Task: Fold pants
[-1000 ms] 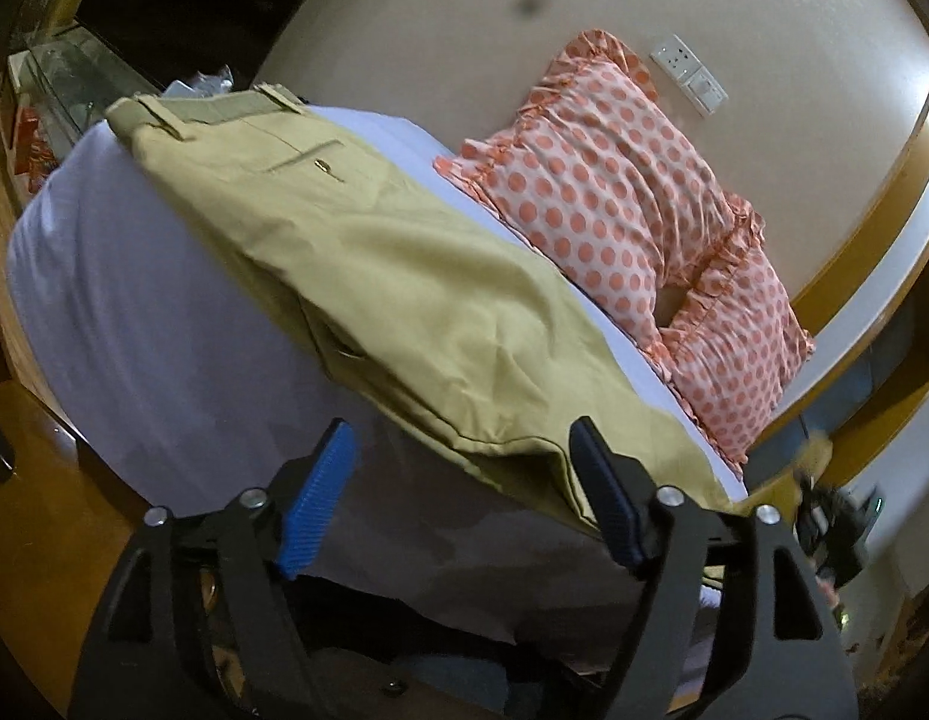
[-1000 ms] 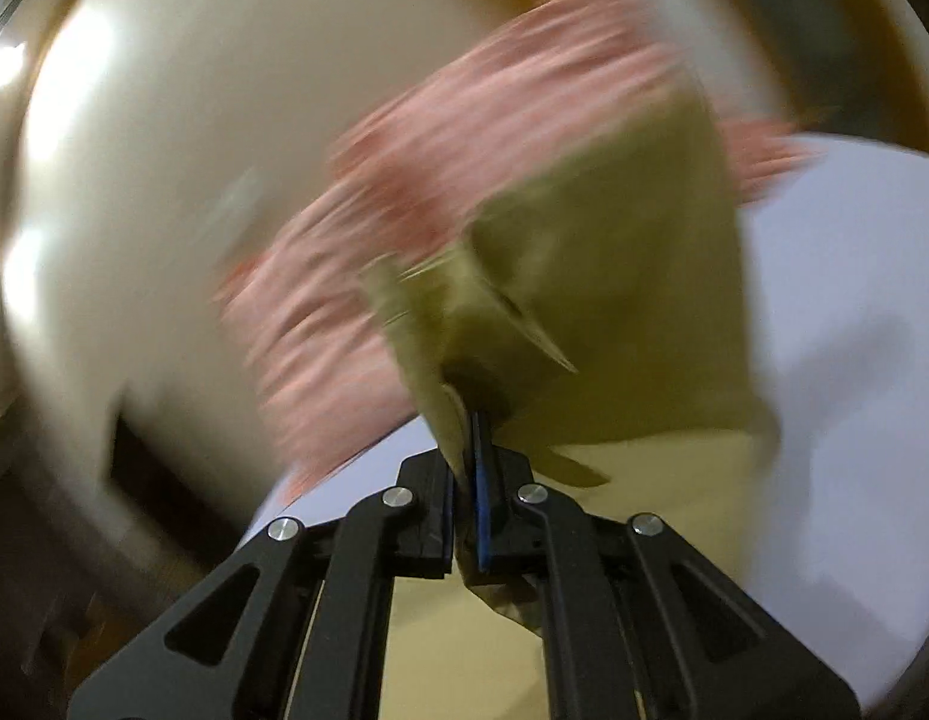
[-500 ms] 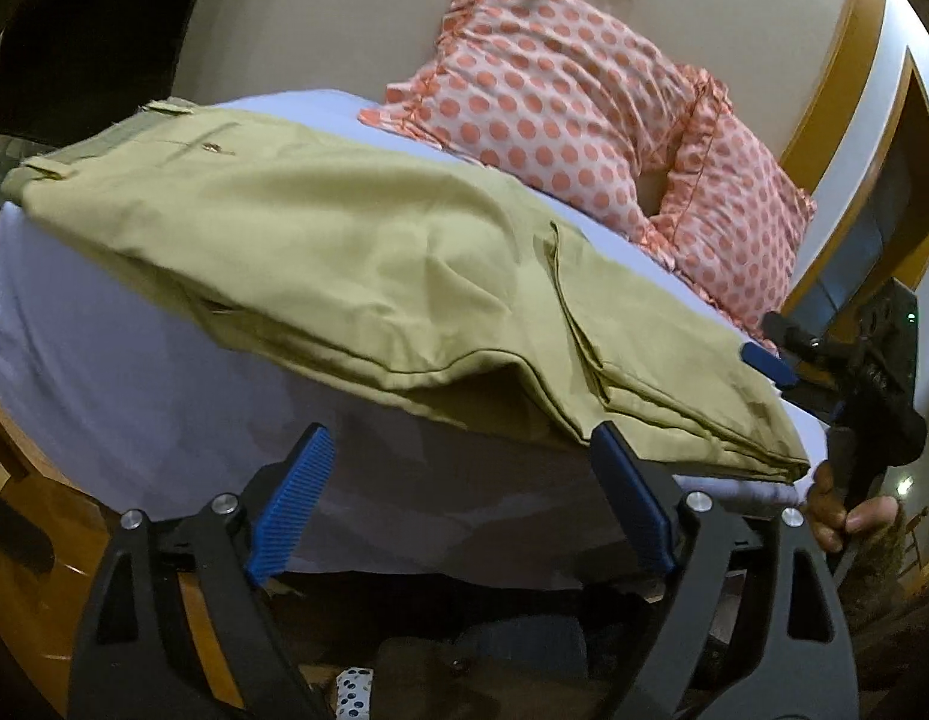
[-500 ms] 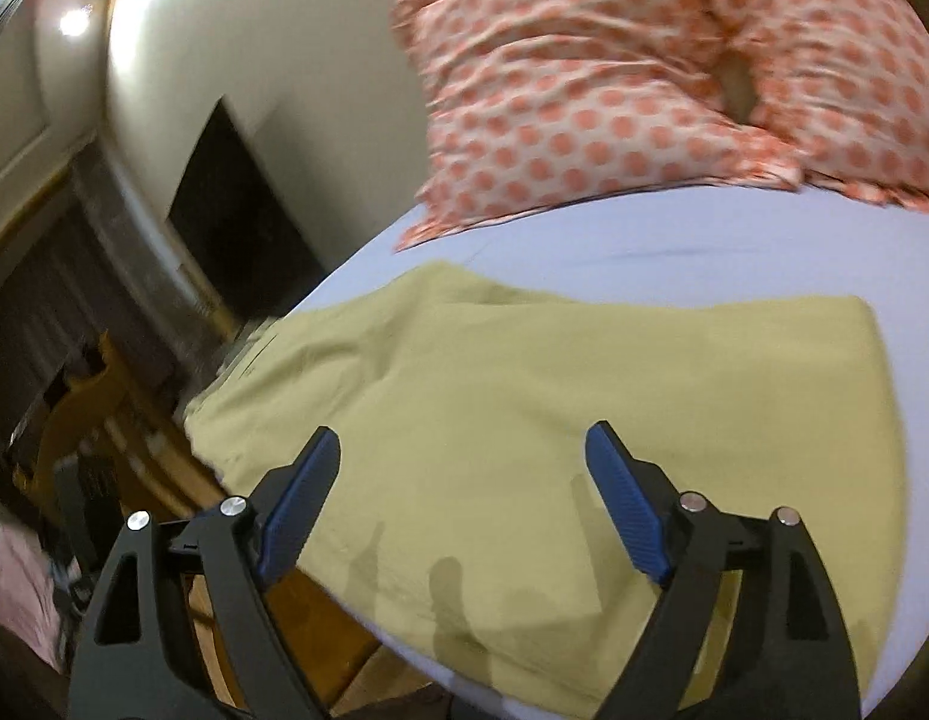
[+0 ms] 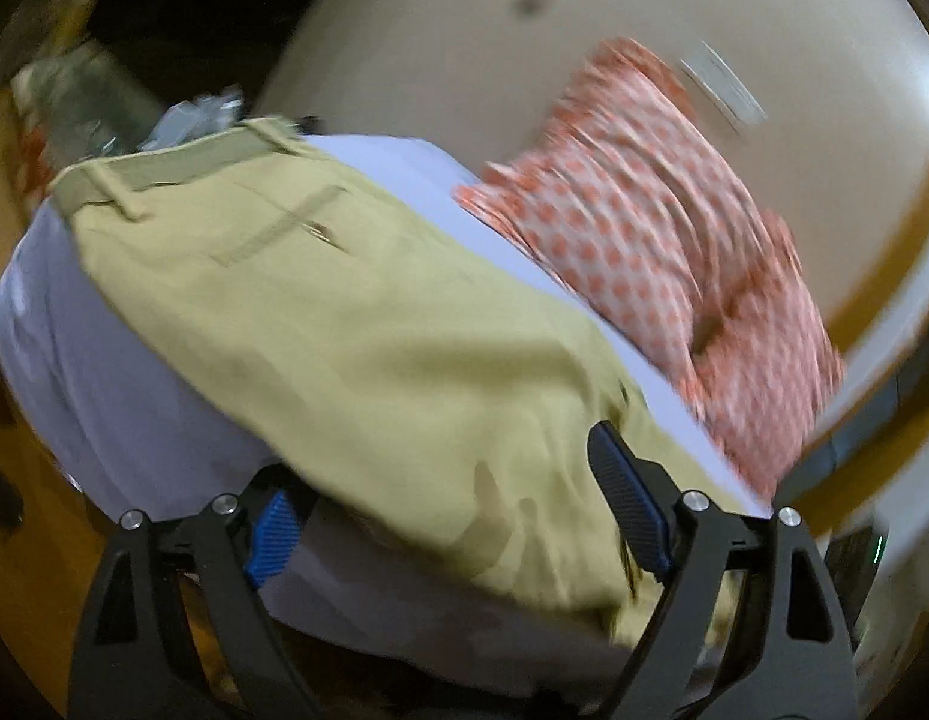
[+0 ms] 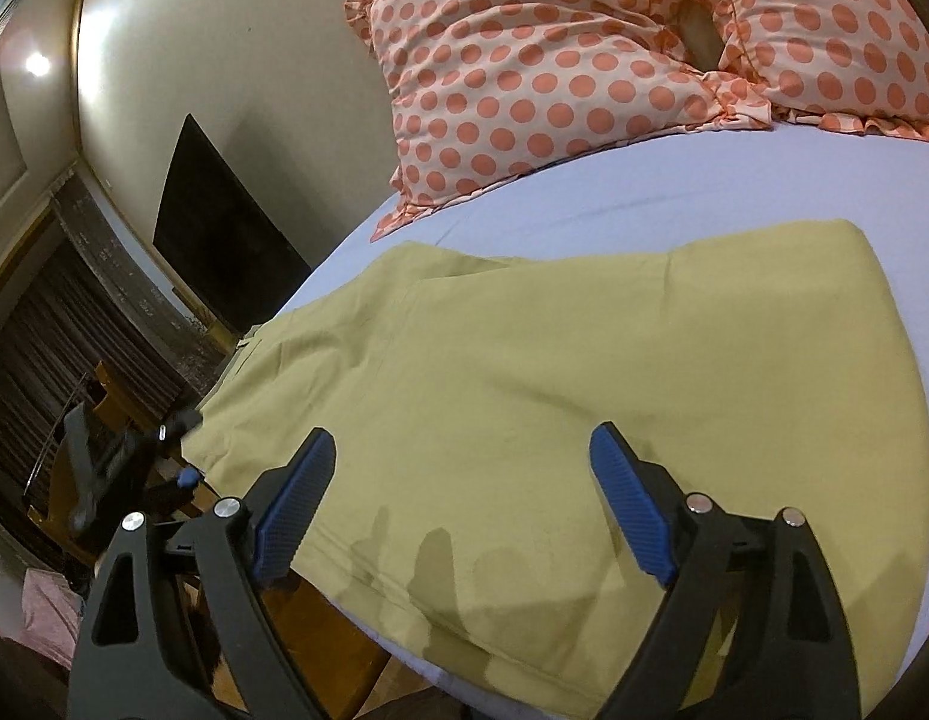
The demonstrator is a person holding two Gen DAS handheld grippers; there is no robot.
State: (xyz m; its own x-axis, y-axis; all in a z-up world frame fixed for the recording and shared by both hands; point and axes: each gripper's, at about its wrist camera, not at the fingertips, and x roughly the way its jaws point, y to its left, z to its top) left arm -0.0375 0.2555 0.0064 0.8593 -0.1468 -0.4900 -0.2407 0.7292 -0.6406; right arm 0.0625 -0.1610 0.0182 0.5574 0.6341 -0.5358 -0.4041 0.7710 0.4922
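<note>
Khaki pants lie folded lengthwise on the pale lilac bed sheet, waistband at the far left, legs doubled back. My left gripper is open, its jaws straddling the near edge of the pants; the left pad is partly hidden under the cloth. In the right wrist view the pants spread flat across the bed. My right gripper is open and empty just above the near fold. The left gripper also shows in the right wrist view, at the bed's left edge.
Two orange polka-dot pillows lean at the head of the bed against a cream wall. A wooden floor and chair lie left of the bed. A dark panel stands by the wall.
My right gripper let go of the pant legs, laid them down and is open above them. My left gripper swung closer, its jaws now around the near edge of the pants.
</note>
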